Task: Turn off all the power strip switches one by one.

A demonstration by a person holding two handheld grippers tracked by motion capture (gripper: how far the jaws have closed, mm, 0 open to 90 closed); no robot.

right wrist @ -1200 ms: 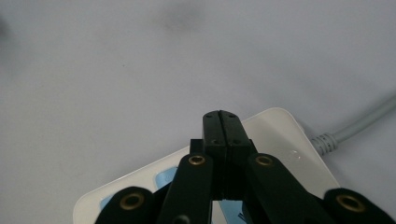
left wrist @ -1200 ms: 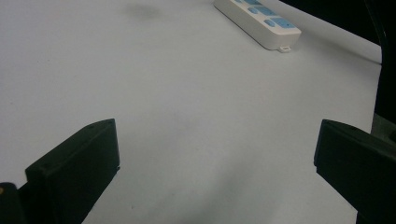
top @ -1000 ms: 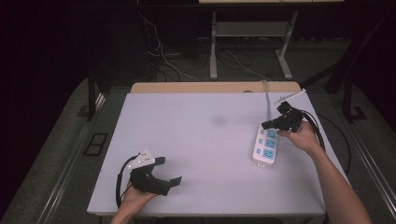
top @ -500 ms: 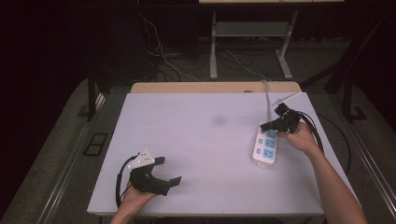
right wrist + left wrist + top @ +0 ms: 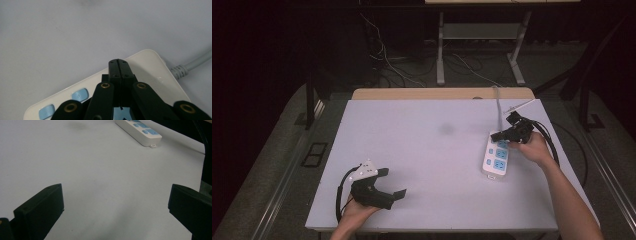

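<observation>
White table (image 5: 432, 150) takes up most of the high view, bare surface apart from a faint dark smudge (image 5: 445, 129) a little past centre toward the far edge. A light wooden strip (image 5: 442, 93) runs along the far edge of the table; beyond it, dark floor with loose cables (image 5: 387, 60) and the legs of a metal stand (image 5: 477, 45). Power strip (image 5: 496, 156), white body with blue sockets and blue switches, lies on the right part of the table, long axis running roughly near-to-far, its grey cord (image 5: 498, 107) leaving the far end toward the far table edge. Right gripper (image 5: 498, 135), held in the person's right hand (image 5: 534, 147), is over the far end of the power strip; in the right gripper view its jaws are pressed fully together with nothing between them, tips over the white casing near the cord end, blue switches (image 5: 80, 94) visible at lower left of the jaws. Whether the tips touch the casing cannot be told. Left gripper (image 5: 393, 184), held in the left hand (image 5: 357, 207) at the near left of the table, is well apart from the power strip; its jaws stand spread wide, empty, over bare table, with the power strip (image 5: 138, 131) seen far ahead in the left gripper view.
</observation>
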